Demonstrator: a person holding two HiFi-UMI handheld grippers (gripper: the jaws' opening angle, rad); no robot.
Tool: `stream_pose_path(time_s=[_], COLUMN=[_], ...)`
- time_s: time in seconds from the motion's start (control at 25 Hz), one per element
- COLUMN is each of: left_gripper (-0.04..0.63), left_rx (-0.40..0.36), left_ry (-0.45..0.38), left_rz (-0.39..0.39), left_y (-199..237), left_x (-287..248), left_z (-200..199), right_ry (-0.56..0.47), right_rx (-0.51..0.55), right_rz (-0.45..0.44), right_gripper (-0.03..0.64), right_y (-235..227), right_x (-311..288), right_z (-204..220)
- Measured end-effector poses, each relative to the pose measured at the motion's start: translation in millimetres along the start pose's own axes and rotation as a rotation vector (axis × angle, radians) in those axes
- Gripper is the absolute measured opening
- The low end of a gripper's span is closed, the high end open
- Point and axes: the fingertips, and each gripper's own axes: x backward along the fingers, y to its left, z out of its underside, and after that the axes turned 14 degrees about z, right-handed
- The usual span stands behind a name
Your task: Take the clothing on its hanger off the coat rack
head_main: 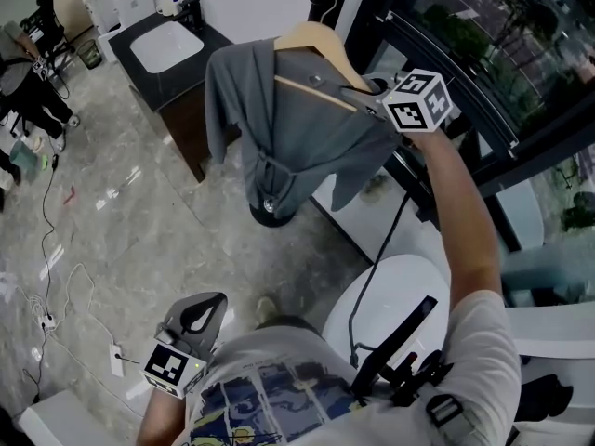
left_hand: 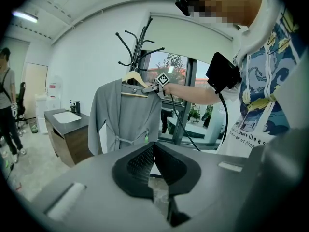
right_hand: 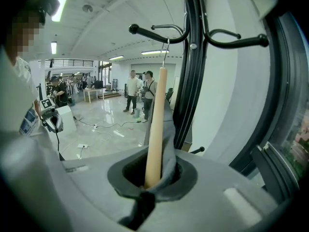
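**Coat rack** [right_hand: 189,81]: black metal pole with curved pegs. It stands at 12 o'clock from the person, against the glazing.

**Grey robe** [head_main: 297,142]: hangs full length on its hanger, belt tied at the waist. It is not yet off the rack.

**Wooden hanger** [head_main: 311,37]: carries the robe. Its near shoulder end points toward 3 o'clock.

**Right gripper** [right_hand: 153,178]: at 1 o'clock, arm outstretched. Its jaws are clamped on the hanger's near shoulder end, with a fold of grey cloth pinched in alongside.

**Left gripper** [left_hand: 154,164]: low at 7 o'clock by the person's hip. Its jaws are together on nothing, well apart from the rack.

**Hanger hook** [right_hand: 166,50]: thin wire, seated over a peg [right_hand: 154,34].

**Hazards, as judged:**
- The hold is at one end only, so a lift would probably tip the hanger. The robe could then slide off the far shoulder.
- A sideways pull before the hook clears its peg could snag the hook or rock the rack.
- The pinched cloth may let the wood slip in the jaws.
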Motion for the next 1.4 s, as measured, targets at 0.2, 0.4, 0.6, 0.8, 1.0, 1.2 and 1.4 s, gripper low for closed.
stream_pose_path(time_s=[0.2,0.4,0.6,0.8,1.0,1.2,1.4], left_gripper=[0.003,0.003,0.003,0.003,0.003,0.003,0.003], left_rx=[-0.007,-0.011,-0.018,-0.025,-0.038,-0.058,-0.061], left_ry=[-0.005,-0.013,-0.023,-0.023,-0.027,-0.044,-0.050], left_rz=[0.015,0.026,0.040,0.059,0.069,0.087,0.090], left_y=[-0.8,-1.2,-4.0,-9.5,-13.4,-18.0,-27.8], left_x=[5.9,17.2,31.6,48.7,66.7,87.4,107.9], left_z=[-0.5,2.0,5.3,10.3,15.9,20.2,26.4], right_ry=[0.017,0.021,0.005,-0.014,-0.023,-0.024,-0.020], right_rx=[-0.006,-0.010,-0.022,-0.026,-0.016,-0.009,-0.007], right_rz=[0.030,0.062,0.091,0.123,0.136,0.151,0.151], right_gripper=[0.006,0.006,0.006,0.006,0.006,0.008,0.008], right_y=[2.4,2.9,7.2,19.9,42.4,71.5,108.0], right_x=[5.6,17.2,36.1,59.1,78.0,99.2,119.5], right_z=[-0.7,-7.0,-19.3,-32.5,-41.0,-46.7,-43.4])
